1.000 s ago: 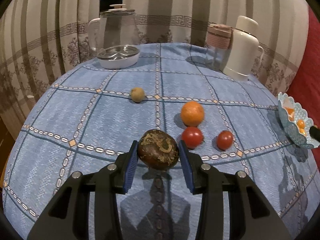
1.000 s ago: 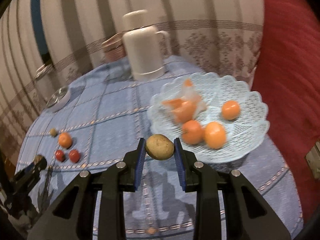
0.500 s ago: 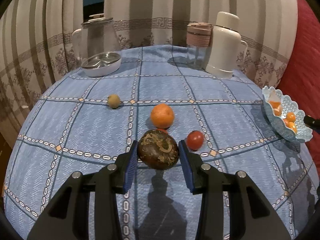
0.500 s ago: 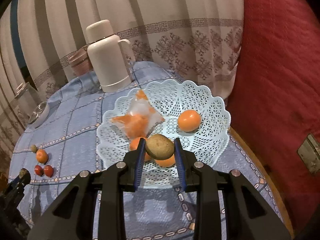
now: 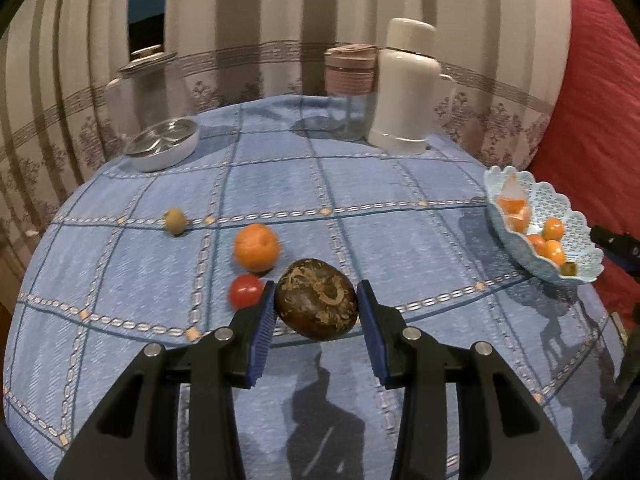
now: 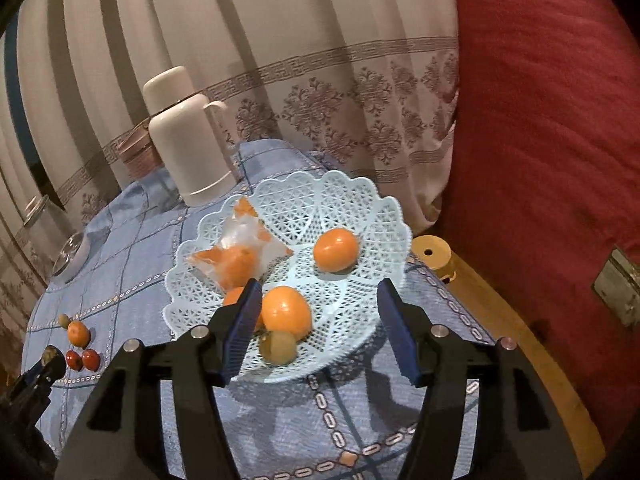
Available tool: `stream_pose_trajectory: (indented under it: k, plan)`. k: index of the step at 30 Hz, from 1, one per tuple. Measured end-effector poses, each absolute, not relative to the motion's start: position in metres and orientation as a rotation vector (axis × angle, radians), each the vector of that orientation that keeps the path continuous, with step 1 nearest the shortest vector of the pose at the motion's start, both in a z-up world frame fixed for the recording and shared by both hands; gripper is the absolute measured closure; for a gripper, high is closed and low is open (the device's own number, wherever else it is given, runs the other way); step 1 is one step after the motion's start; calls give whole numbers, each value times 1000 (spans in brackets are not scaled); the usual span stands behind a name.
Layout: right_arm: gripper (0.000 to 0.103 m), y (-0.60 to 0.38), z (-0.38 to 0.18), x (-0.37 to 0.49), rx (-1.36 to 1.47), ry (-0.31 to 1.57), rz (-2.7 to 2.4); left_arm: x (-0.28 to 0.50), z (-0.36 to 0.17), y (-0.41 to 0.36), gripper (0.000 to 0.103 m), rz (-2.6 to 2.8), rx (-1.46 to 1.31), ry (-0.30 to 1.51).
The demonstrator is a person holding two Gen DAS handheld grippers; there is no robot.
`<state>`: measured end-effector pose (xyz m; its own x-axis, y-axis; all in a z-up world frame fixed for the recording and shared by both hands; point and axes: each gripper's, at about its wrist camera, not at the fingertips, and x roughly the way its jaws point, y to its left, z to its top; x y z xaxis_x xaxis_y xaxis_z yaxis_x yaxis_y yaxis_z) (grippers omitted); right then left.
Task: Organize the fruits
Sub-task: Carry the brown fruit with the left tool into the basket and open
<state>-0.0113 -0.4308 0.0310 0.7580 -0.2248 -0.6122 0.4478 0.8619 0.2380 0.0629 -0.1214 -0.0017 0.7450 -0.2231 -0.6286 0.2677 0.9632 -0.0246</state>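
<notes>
Your left gripper [image 5: 316, 312] clamped on a dark brown fruit [image 5: 316, 299] (above the counter [image 5: 400, 248]), your right gripper's [image 6: 316, 334] jaws opening, empty, over the basket [image 6: 360, 208].

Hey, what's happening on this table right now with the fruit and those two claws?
A person is sorting fruit into a pale blue lattice basket using two handheld claws. The right claw hangs over the basket with its jaws opening; a small yellowish-brown fruit lies in the basket below, beside the oranges. The left claw grips a dark brown wrinkled fruit above the blue tablecloth. An orange, a red tomato and a small greenish fruit remain on the cloth.
</notes>
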Motion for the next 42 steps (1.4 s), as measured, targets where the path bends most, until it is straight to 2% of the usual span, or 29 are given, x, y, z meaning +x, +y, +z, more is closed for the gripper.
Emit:
stream_pose_trajectory:
  k: [19,33,34,36,42]
  plan:
    - [41,-445,29,-26,419,562,-392,72,23,-245,62,-562,97,701]
    - [41,-449,25,-23,438,571,-372,94,14,-299,62,-630,127,729]
    - [41,-449,25,-22,440,573,-371,99,13,-301,61,-638,110,744]
    - [41,-448,24,-22,440,575,-370,103,13,-302,42,-649,81,754]
    - [41,-447,21,-20,440,583,-366,106,17,-294,40,-607,69,714]
